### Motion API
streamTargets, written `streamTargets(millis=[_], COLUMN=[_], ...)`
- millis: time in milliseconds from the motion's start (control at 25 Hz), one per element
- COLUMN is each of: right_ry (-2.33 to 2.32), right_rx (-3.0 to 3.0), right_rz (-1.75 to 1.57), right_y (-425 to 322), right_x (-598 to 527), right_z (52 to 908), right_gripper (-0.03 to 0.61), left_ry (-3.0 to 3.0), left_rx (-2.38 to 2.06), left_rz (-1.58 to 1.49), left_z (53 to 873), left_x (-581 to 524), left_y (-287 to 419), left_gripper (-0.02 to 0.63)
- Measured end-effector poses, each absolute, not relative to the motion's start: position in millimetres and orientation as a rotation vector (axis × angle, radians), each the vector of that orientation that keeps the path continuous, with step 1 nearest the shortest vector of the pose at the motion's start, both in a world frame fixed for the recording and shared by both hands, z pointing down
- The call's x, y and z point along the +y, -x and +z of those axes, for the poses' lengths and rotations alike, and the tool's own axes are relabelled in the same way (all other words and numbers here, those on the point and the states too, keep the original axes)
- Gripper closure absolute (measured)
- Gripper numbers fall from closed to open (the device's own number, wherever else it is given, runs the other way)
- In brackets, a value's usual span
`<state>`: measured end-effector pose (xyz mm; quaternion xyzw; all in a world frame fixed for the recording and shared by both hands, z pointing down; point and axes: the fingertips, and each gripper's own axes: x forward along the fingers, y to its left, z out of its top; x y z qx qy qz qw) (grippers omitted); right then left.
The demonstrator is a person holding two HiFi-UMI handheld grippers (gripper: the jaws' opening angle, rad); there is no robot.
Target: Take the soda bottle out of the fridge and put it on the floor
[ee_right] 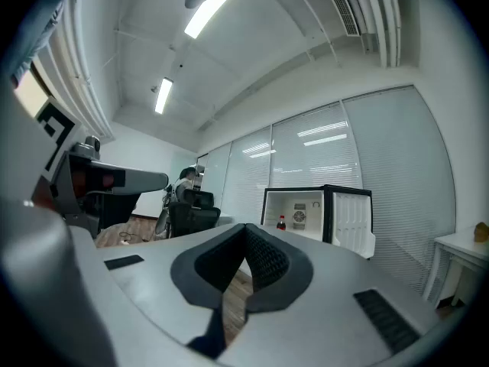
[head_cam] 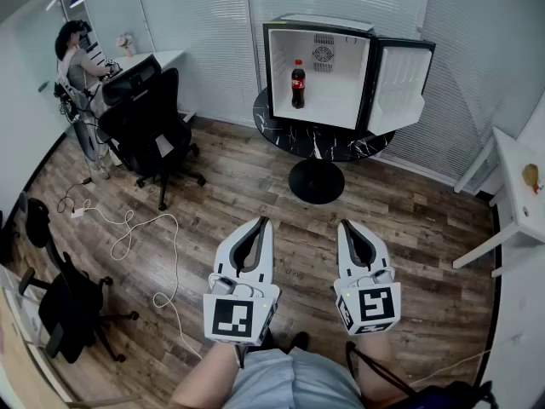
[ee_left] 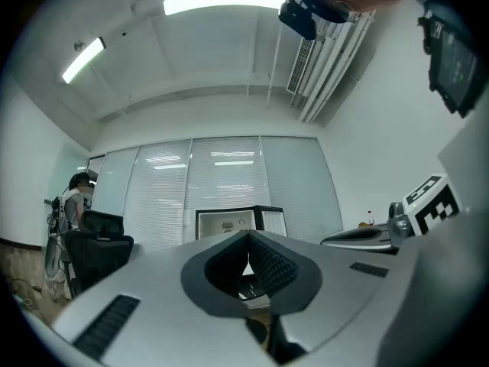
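Note:
A dark soda bottle [head_cam: 298,83] with a red label stands upright inside the small fridge [head_cam: 319,62], whose door [head_cam: 400,79] hangs open to the right. The fridge sits on a round black table [head_cam: 317,139]. The same bottle [ee_right: 281,222] shows small and far off in the right gripper view. Both grippers are held low and near me, well short of the table. My left gripper [head_cam: 262,221] is shut with nothing in it, its tips [ee_left: 247,235] meeting. My right gripper [head_cam: 345,224] is shut and empty too, tips [ee_right: 246,228] together.
A black office chair [head_cam: 149,126] and a desk stand at the back left, where a person [head_cam: 77,54] sits. Another black chair [head_cam: 60,301] is at the near left. A white cable [head_cam: 140,237] trails across the wooden floor. A white table [head_cam: 519,186] is at the right.

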<state>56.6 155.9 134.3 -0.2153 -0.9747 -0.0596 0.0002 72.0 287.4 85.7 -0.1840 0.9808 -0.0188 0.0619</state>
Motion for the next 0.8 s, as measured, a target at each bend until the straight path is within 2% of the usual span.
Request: streamTargets(millis=[480,800], right_ry=[0.679,0.627], right_rx=[-3.082,-3.052], right_rz=[-0.095,-0.085], right_y=[-43,-7], right_x=[137,142], right_z=[139,160], right_gripper=[0.566,0.565], left_ry=[0.548,0.516], left_rx=[3.000,3.037], left_rz=[-0.070,-0.044], left_z=[98,117], left_x=[275,293], left_y=[-61,-27], left_gripper=[0.597,0.597])
